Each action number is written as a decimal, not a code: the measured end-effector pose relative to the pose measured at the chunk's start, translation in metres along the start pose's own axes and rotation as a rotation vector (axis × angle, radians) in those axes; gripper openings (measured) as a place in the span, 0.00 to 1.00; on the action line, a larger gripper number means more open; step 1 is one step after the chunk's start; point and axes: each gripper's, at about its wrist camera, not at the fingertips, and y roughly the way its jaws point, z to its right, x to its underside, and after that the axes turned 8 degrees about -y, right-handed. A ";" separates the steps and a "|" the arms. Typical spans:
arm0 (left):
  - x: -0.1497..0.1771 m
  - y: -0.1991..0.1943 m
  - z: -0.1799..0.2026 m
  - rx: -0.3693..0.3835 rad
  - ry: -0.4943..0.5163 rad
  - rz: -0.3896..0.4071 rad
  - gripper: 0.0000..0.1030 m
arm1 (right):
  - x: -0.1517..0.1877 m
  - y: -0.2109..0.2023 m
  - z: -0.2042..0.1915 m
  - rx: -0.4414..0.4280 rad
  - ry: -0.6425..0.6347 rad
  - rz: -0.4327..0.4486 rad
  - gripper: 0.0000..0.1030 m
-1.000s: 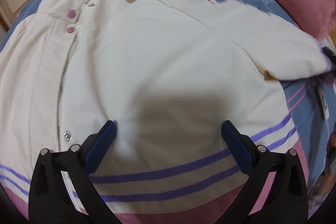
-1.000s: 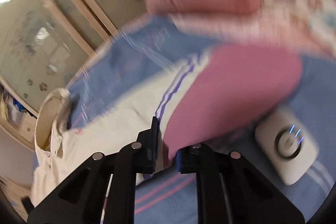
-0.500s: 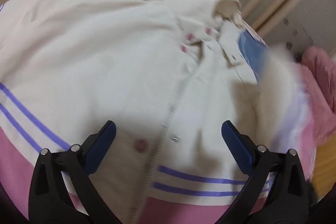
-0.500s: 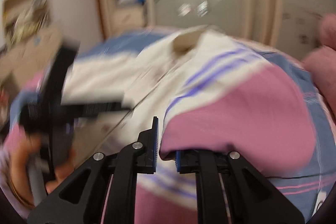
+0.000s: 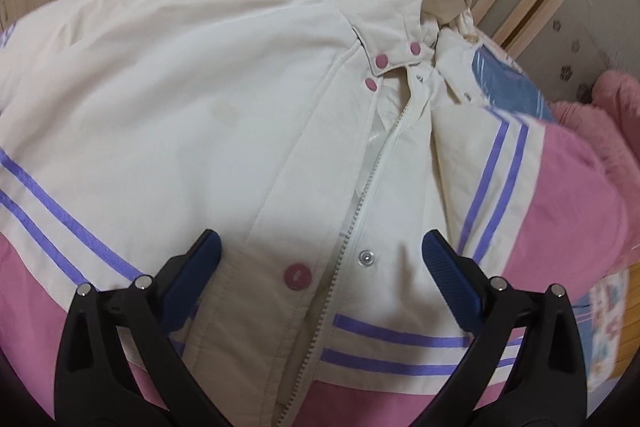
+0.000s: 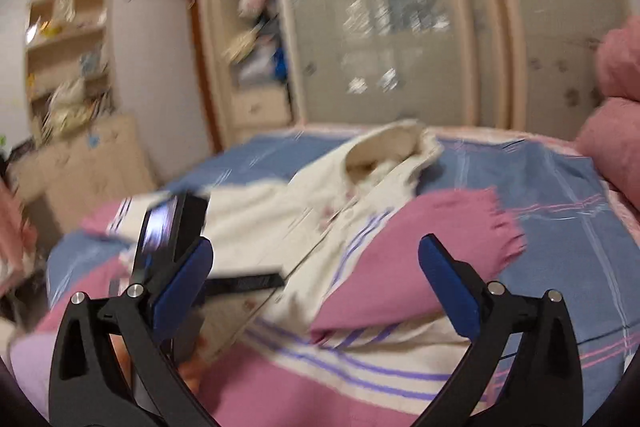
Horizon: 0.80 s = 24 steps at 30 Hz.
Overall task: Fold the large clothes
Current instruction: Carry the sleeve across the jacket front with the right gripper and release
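Blue checked bedspread (image 6: 552,195) carries cream jacket (image 5: 200,107) (pink sleeve (image 6: 420,267) folded across front). Right gripper (image 6: 316,267) jaws just sprang wide, sleeve released; left gripper (image 5: 320,259) spread wide above zipper (image 5: 360,207), empty.

Your jacket (image 5: 200,107) lies flat on bed (image 6: 560,187); sleeve (image 6: 420,259) folded across its front; wardrobe (image 6: 380,27) behind bed.
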 end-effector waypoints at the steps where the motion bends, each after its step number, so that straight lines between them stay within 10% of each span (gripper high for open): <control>1: 0.002 0.004 0.003 -0.025 0.024 -0.003 0.98 | -0.001 -0.007 0.016 0.089 0.062 0.032 0.99; 6: 0.005 0.013 0.004 -0.055 0.056 0.002 0.98 | 0.020 -0.005 0.102 0.398 0.432 -0.074 0.99; 10: 0.013 0.019 0.011 -0.109 0.119 0.031 0.98 | 0.077 0.023 0.172 0.467 0.795 -0.362 0.99; 15: 0.020 0.025 0.023 -0.182 0.179 0.055 0.98 | 0.120 0.074 0.187 0.137 0.973 -0.499 0.99; 17: 0.017 0.025 0.021 -0.166 0.167 0.048 0.98 | 0.118 0.082 0.180 0.088 0.954 -0.485 0.80; 19: 0.015 0.024 0.019 -0.149 0.161 0.046 0.98 | 0.112 0.087 0.174 0.016 0.949 -0.455 0.27; 24: 0.016 0.024 0.020 -0.150 0.173 0.051 0.98 | 0.070 0.073 0.157 0.109 0.738 -0.340 0.01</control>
